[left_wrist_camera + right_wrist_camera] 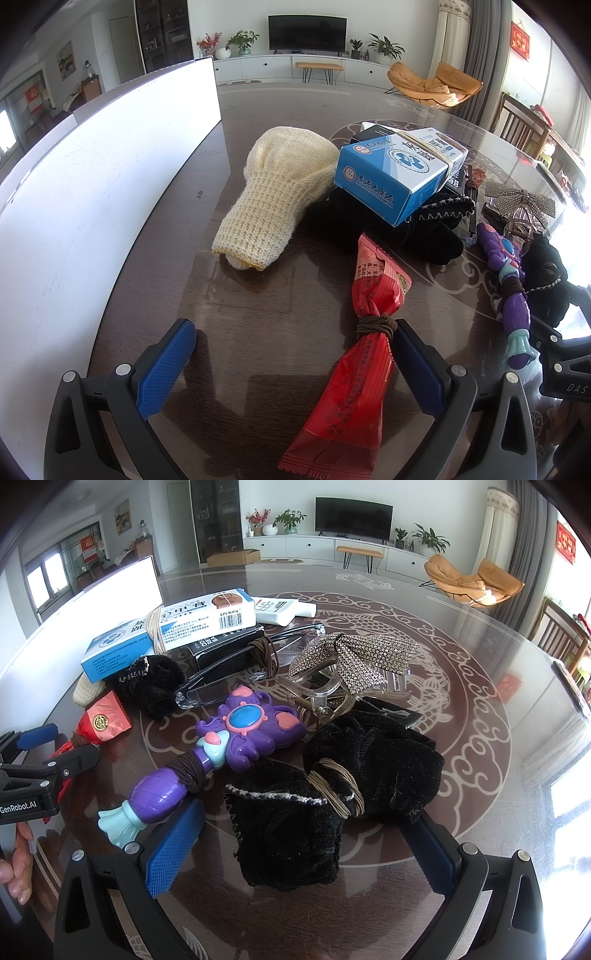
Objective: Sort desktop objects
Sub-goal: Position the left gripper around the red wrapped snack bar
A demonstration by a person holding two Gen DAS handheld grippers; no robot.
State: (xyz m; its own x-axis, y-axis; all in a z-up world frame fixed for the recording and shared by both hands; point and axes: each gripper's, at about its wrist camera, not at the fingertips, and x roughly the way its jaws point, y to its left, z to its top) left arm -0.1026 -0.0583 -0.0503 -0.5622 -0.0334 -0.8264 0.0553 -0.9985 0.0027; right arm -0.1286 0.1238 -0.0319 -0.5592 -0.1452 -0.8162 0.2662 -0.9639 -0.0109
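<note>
My left gripper (295,363) is open, low over the dark table. A red snack packet (364,354) tied with a brown band lies between its blue pads, against the right pad (417,369). My right gripper (301,849) is open too, straddling a black velvet cloth (332,794) bound with a tan band. Beside that cloth lies a purple toy wand (236,738). Further back are a blue-and-white medicine box (166,631), glasses (236,675), and a rhinestone bow clip (351,657). A cream knitted glove (273,192) lies ahead of the left gripper.
A tall white panel (92,184) stands along the table's left side. A second black cloth (388,225) sits under the medicine box (399,166). A white tube (280,609) and a black box (225,646) lie behind. A hand (16,867) holds the left gripper (37,753).
</note>
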